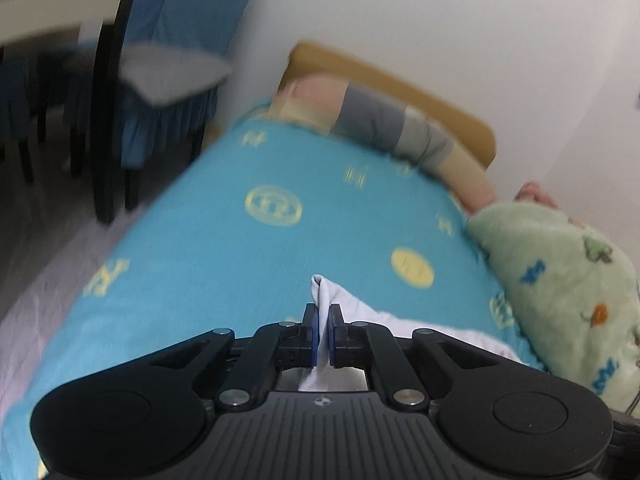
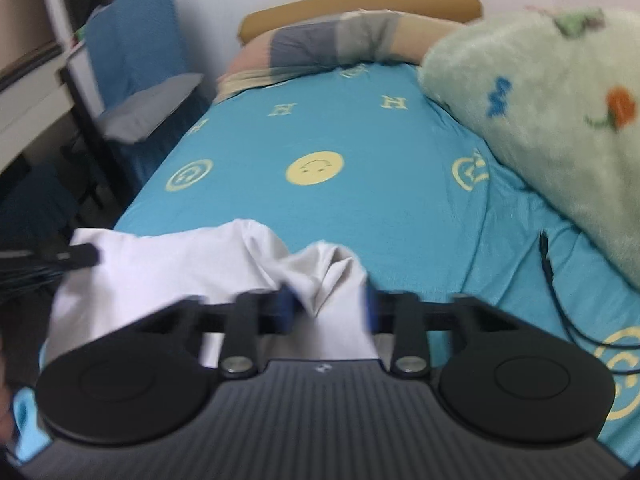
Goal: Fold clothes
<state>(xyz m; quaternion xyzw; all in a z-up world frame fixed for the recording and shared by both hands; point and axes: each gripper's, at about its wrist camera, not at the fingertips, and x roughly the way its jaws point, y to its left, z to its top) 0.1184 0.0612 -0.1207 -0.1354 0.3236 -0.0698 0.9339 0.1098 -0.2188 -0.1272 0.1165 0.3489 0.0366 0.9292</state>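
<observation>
Pinching a fold of white garment (image 1: 325, 294), left hand-held gripper (image 1: 323, 316) has jaws nearly together w/ cloth between. Right hand-held gripper (image 2: 327, 304) has jaws apart, bunched fabric of same garment (image 2: 224, 256) lying between them. Garment sits at near end of bed's blue sheet (image 2: 320, 128); green blanket (image 2: 552, 112) on right

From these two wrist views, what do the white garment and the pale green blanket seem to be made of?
White garment: thin woven or knit cloth, likely cotton, matte; it creases softly and bunches where the left gripper pinches it. Green blanket: fleece or plush, judging by its fuzzy, thick, rounded surface. Blur leaves the weave uncertain.
</observation>
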